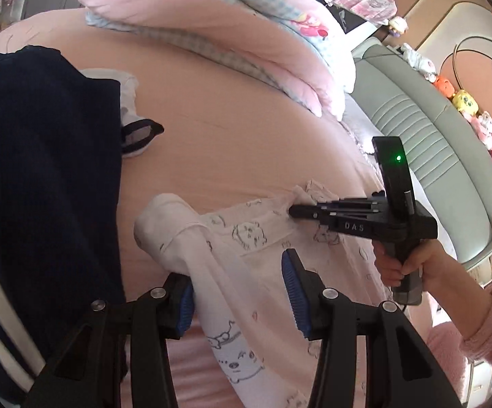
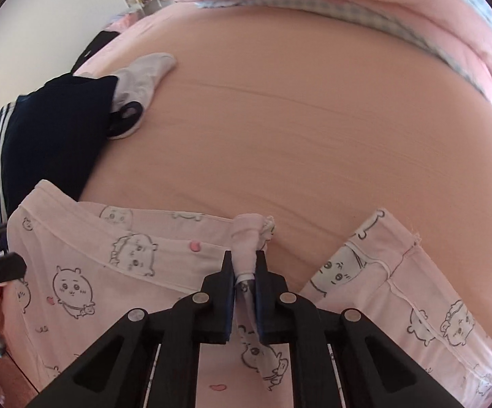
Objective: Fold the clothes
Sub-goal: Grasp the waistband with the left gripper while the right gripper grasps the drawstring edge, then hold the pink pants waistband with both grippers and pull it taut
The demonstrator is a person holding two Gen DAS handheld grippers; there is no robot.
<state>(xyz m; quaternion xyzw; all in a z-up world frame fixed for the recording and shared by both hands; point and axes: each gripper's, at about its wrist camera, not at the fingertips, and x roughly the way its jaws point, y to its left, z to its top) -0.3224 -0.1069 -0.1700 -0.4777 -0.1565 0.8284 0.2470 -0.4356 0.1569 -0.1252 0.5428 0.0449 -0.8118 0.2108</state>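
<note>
Left wrist view: my left gripper (image 1: 237, 292) stands apart around the pink pyjama top (image 1: 246, 238) at 6 o'clock on the bed (image 1: 229, 129); closing late, it may catch only loose folds.

Right wrist view: my right gripper (image 2: 244, 292) is clamped on a bunched edge; a hard pull could slip it. The top's long axis runs 9 to 3 o'clock.

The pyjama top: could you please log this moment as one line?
task: fold clothes | right gripper: shut on pyjama top | left gripper: open, fabric between jaws | bed
</note>
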